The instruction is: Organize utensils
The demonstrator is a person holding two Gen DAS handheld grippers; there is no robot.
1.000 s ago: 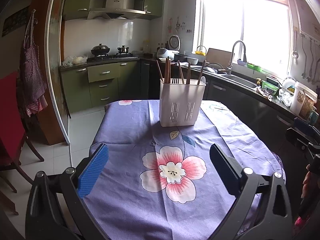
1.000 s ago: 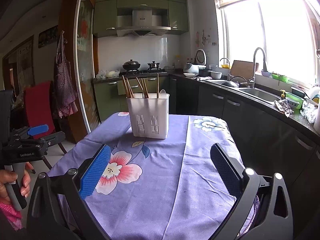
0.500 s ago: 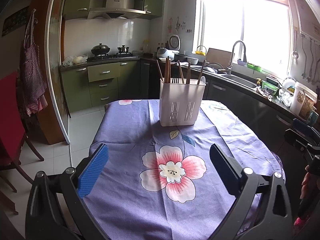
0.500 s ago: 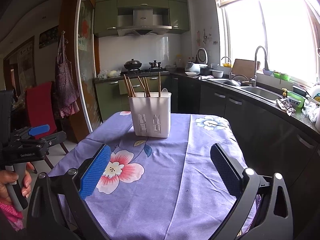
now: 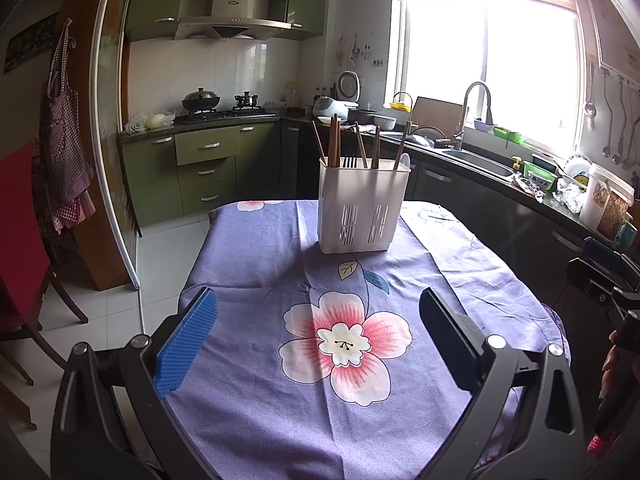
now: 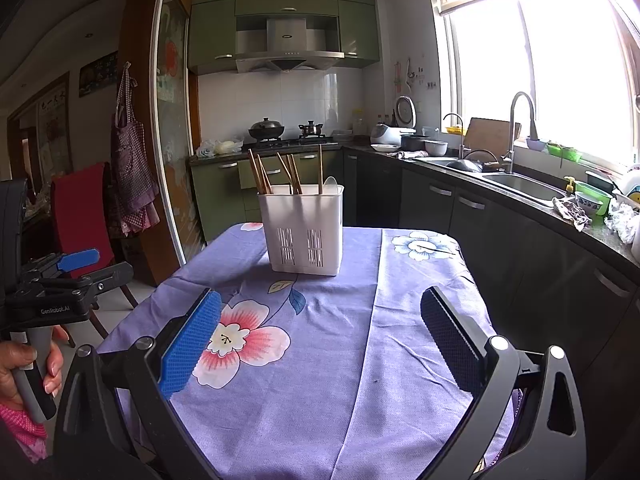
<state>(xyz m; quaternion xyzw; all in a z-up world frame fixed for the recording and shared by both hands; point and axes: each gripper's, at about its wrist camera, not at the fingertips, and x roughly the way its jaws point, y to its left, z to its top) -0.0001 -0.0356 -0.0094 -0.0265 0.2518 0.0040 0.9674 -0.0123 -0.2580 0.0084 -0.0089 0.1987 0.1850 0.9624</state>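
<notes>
A white slotted utensil holder [image 5: 362, 206] [image 6: 306, 230] stands upright toward the far end of a table under a purple floral cloth [image 5: 348, 340] [image 6: 320, 360]. Several wooden chopsticks [image 5: 334, 142] [image 6: 260, 174], a dark fork and a white spoon [image 6: 331, 185] stick up out of it. My left gripper [image 5: 318, 312] hovers open over the near end of the table, well short of the holder, nothing between its fingers. My right gripper [image 6: 320, 312] is likewise open and empty at the near right side.
A dark counter with a sink [image 6: 520, 186] and faucet runs along the right under the window. Green cabinets and a stove [image 5: 218, 114] stand behind the table. A red chair [image 6: 82, 208] is at the left. A hand [image 6: 18, 364] holds the left gripper's handle.
Both views have shifted slightly, the right gripper edging a little toward the holder. Both grippers stay open; nothing on the table has moved.
</notes>
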